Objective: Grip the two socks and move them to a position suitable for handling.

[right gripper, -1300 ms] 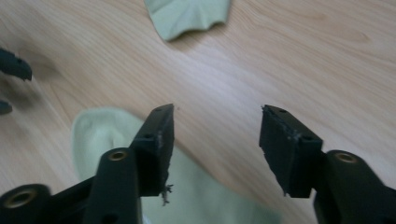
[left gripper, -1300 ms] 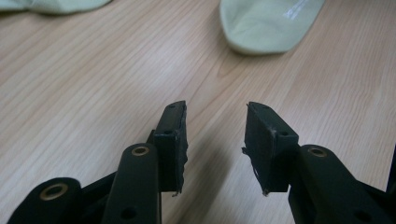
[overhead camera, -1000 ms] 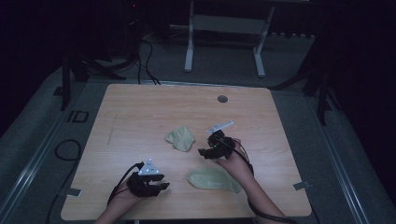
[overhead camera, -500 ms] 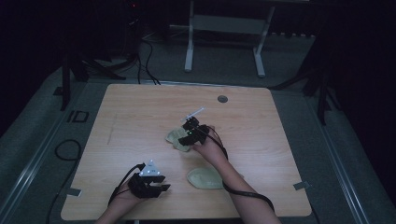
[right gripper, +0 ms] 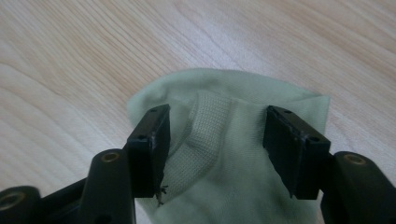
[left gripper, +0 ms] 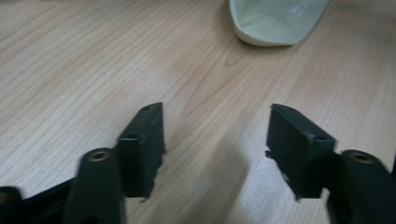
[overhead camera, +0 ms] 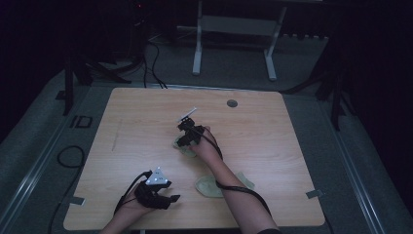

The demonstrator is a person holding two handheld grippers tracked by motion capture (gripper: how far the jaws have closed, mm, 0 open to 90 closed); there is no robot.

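Right gripper (right gripper: 215, 144): jaws spread, just opened wider, poised over far sock (right gripper: 233, 140) with nothing pinched; ribbed cuff fold lying between the two pads, cloth apart from both so far as can be told. Far sock: pale green knit, soft and limp, fine ribbing along the folded band, rounded outer edge, crumpled rather than flat; seen from above just under and beside the gripper tips (overhead camera: 187, 136). Left gripper (left gripper: 217, 144): jaws spread, just opened, empty, resting low over bare wood near the person's edge (overhead camera: 158, 192); near sock (left gripper: 275, 21) ahead of its jaws and off toward its right jaw, well apart from them. Near sock: same pale green knit, laid flatter, smooth rounded toe end, faint printed marking on the sole; in the high view partly under the right forearm (overhead camera: 207, 185). Table (overhead camera: 292, 146): light wood-grain laminate, matt, flat, rounded corners, small round grommet near the far edge. Step in hand, as judged: taking hold of the far sock. Best done by lowering until both pads bracket the thick ribbed fold, closing on doubled cloth rather than a single thin layer, keeping pad tips clear of the tabletop, then lifting straight to avoid dragging.
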